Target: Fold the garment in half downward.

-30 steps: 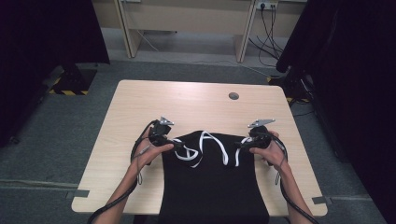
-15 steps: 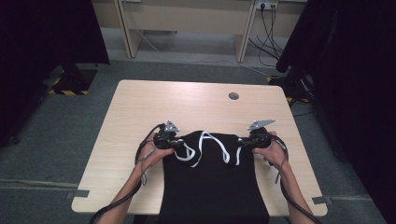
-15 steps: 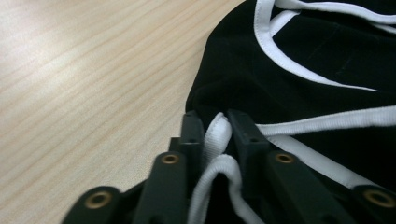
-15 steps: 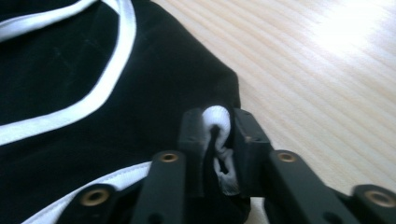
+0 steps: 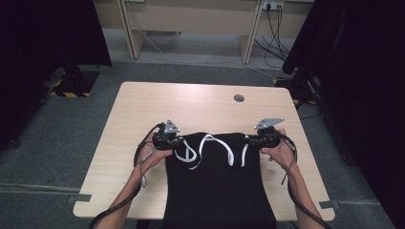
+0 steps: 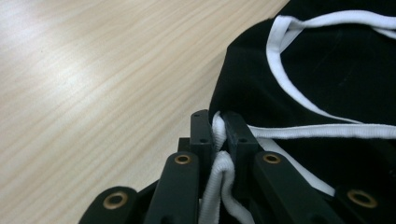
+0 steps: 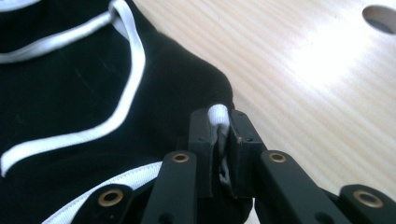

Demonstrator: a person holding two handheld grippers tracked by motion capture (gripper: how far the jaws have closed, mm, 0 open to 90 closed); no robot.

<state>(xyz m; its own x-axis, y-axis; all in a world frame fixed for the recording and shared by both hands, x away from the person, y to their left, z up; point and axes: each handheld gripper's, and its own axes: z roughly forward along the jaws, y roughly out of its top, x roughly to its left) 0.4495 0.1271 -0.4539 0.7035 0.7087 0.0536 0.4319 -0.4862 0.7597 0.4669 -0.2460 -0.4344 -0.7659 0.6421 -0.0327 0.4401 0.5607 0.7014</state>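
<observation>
Black garment (image 5: 217, 186) with white trim (image 5: 208, 140): lower centre of frame on the surface (image 5: 200, 107), long axis running toward the bottom edge. Left gripper (image 5: 173, 141) and right gripper (image 5: 253, 140) jaws clamp its top corners.

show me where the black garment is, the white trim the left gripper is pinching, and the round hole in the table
black garment (image 5: 215, 191), high view, on its flat middle.
white trim (image 6: 218, 125), left gripper view, on the fold between the left hand-held gripper's jaws.
round hole (image 5: 239, 98), high view, on its centre.
</observation>
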